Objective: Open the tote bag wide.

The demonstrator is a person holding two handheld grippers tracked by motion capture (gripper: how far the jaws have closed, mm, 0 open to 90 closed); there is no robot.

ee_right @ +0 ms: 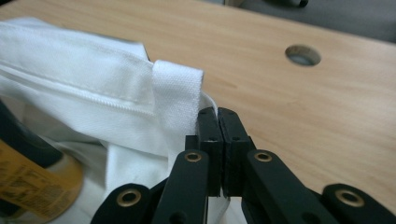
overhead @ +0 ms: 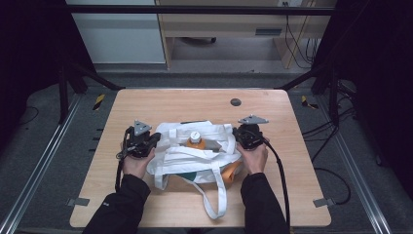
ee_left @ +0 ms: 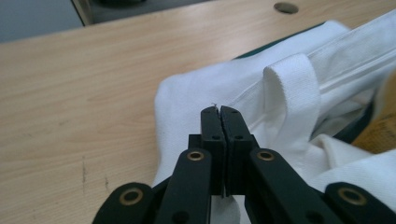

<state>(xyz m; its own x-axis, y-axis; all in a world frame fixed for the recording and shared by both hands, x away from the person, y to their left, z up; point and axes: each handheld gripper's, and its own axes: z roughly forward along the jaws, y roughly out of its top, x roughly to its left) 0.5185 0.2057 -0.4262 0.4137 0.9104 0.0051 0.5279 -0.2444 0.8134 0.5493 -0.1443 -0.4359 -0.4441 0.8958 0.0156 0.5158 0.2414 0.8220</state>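
One white cloth tote bag (overhead: 195, 158) lies flat near the middle of the wooden table (overhead: 146, 105), its long axis running left to right and its open mouth facing upward and slightly toward the far edge. It looks crumpled and soft, with stitched hems and two flat white straps; one strap (overhead: 216, 195) trails off toward the near edge, the other lies folded across the opening. Inside the mouth sits one orange bottle (overhead: 195, 140) with a white cap, and an orange patch shows through at the bag's near right corner. Two grippers work the bag, one at each end. The left gripper (overhead: 155, 139) is at the bag's left edge, and in the left gripper view (ee_left: 220, 112) its jaws are pressed together on a thin fold of white fabric. The right gripper (overhead: 237, 132) is at the right edge, and in the right gripper view (ee_right: 216, 114) its jaws are likewise closed, pinching the hem just beside a strap loop. One dark round hole (overhead: 235, 102) marks the table's far side, well apart from the bag.
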